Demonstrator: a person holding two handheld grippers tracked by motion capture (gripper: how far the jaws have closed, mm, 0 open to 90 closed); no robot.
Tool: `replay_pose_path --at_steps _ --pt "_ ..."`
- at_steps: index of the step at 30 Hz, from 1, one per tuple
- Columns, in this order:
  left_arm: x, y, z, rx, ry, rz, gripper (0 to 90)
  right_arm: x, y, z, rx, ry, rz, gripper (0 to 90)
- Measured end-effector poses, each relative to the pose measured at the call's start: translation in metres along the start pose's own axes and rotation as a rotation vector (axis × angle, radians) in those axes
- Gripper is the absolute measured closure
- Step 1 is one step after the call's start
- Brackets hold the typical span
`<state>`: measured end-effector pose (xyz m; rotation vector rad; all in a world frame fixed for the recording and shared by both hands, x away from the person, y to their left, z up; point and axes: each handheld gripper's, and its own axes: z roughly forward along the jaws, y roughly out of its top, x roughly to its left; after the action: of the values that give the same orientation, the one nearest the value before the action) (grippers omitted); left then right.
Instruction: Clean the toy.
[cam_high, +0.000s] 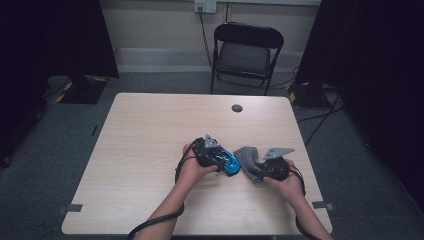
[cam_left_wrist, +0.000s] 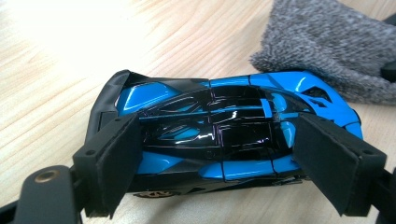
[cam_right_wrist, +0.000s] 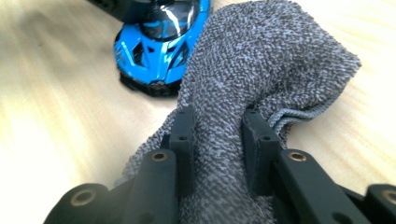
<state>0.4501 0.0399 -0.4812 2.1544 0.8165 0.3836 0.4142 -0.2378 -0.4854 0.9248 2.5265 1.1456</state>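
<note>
A blue and black toy car (cam_left_wrist: 219, 135) lies on the wooden table (cam_high: 150, 140). My left gripper (cam_left_wrist: 219, 163) is shut on it, one pad at the tail end and the other near the nose. From above, the car (cam_high: 227, 162) shows just right of the left gripper (cam_high: 219, 159). A grey terry cloth (cam_right_wrist: 261, 60) is bunched between the jaws of my right gripper (cam_right_wrist: 218, 140), which is shut on it. The cloth's free end touches the car's nose (cam_right_wrist: 154, 51). In the high view, the cloth (cam_high: 248, 160) lies between the car and the right gripper (cam_high: 262, 170).
A small dark grommet (cam_high: 237, 108) sits in the table near its far edge. A black folding chair (cam_high: 245, 50) stands behind the table. Cables run over the floor at the right, and dark stands flank both sides.
</note>
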Motion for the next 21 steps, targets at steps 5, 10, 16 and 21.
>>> replay_pose_path --at_steps 5,10,16,21 --pt "0.0 0.001 0.0 0.005 0.0 -0.001 15.6 0.004 -0.005 -0.006 0.006 0.011 0.0 68.6" --pt "0.0 0.002 0.0 0.015 0.001 0.002 15.6 0.01 -0.009 -0.011 0.017 0.026 -0.006 68.6" --pt "0.0 0.002 0.0 0.016 0.003 0.002 15.9 0.016 -0.015 -0.018 0.019 0.04 -0.007 68.6" --pt "-0.001 0.004 0.0 0.031 0.006 -0.006 15.9 0.019 -0.02 -0.024 0.025 0.041 -0.005 68.6"
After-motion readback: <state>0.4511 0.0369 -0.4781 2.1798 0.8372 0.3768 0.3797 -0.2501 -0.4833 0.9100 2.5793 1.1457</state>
